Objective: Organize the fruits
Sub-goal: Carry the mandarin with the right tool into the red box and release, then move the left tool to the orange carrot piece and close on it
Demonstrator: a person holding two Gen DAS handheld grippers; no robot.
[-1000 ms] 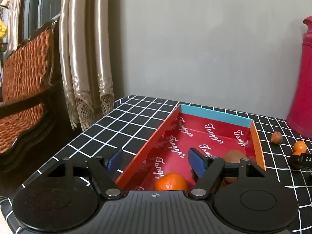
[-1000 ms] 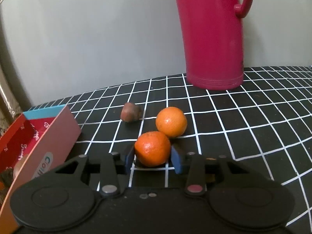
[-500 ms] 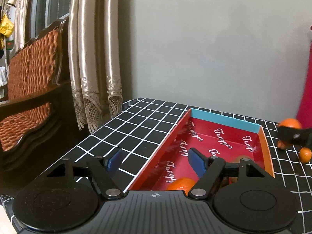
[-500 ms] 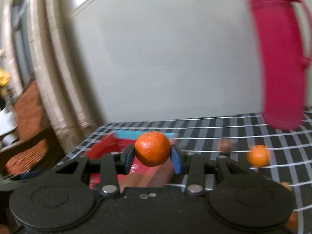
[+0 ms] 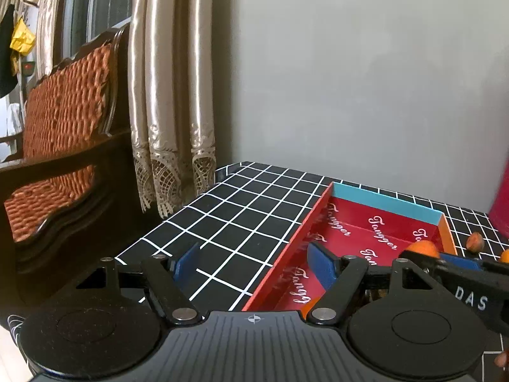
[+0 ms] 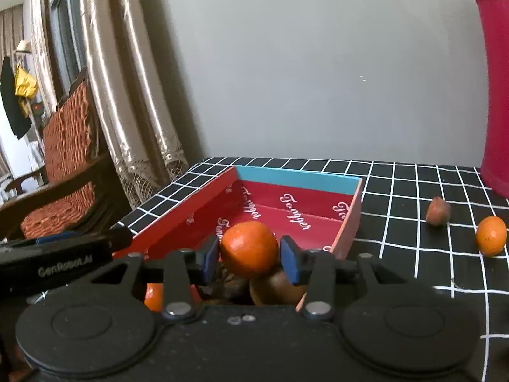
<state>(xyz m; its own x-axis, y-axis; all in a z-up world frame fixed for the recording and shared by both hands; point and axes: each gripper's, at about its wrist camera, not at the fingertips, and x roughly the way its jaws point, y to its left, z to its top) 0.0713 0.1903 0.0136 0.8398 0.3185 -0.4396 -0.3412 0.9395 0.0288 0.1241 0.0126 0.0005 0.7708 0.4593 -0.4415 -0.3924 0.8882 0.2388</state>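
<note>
Box (image 6: 299,178) holds fruit; jaws grip tangerine (image 6: 248,249).

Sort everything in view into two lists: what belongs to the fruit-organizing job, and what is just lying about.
Part of the job:
right gripper, shut on the held orange
left gripper, open
red box
loose orange on the table
brown fruit on the table
brown fruit in the box

Just lying about:
pink jug
chair
curtain
</note>
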